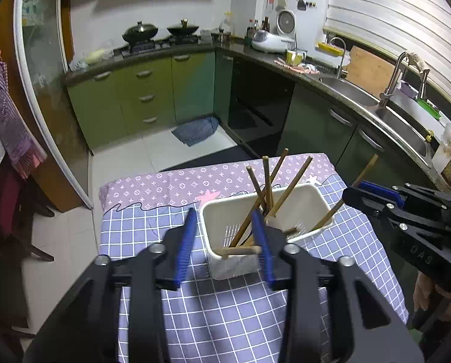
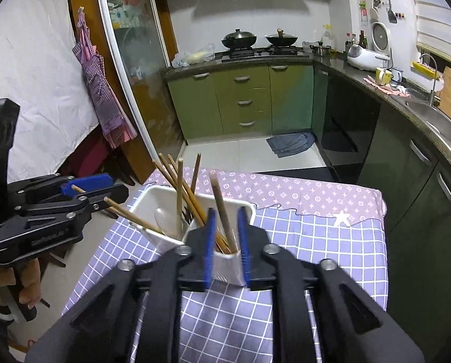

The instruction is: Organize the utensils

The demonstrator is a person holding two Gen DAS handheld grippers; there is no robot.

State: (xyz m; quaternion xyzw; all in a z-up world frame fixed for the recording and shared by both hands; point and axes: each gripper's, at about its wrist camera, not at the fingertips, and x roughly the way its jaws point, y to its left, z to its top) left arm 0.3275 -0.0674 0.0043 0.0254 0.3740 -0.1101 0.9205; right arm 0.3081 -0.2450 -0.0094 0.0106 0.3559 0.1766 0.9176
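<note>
A white utensil caddy [image 1: 234,264] [image 2: 146,199] stands on the check-clothed table [image 1: 225,317] and holds several wooden chopsticks [image 1: 289,187], a pale spoon [image 2: 162,217] and metal forks [image 1: 298,227]. My left gripper [image 1: 224,211] [image 2: 113,183] hovers open over the caddy's near corner. One chopstick [image 1: 240,250] [image 2: 128,213] lies between its blue pads, unpressed, resting on the rim. My right gripper [image 2: 227,210] [image 1: 361,186] sits at the other end, jaws narrowly apart. A thicker wooden handle [image 2: 221,202] stands between them with a small gap on each side.
The table's far edge [image 2: 380,199] drops to a tiled floor with a blue mat [image 2: 289,143]. Green cabinets, a stove with two woks [image 2: 239,37] and a sink [image 1: 401,127] line the back and right. A dark chair [image 1: 10,211] and an apron [image 2: 104,96] are at the left.
</note>
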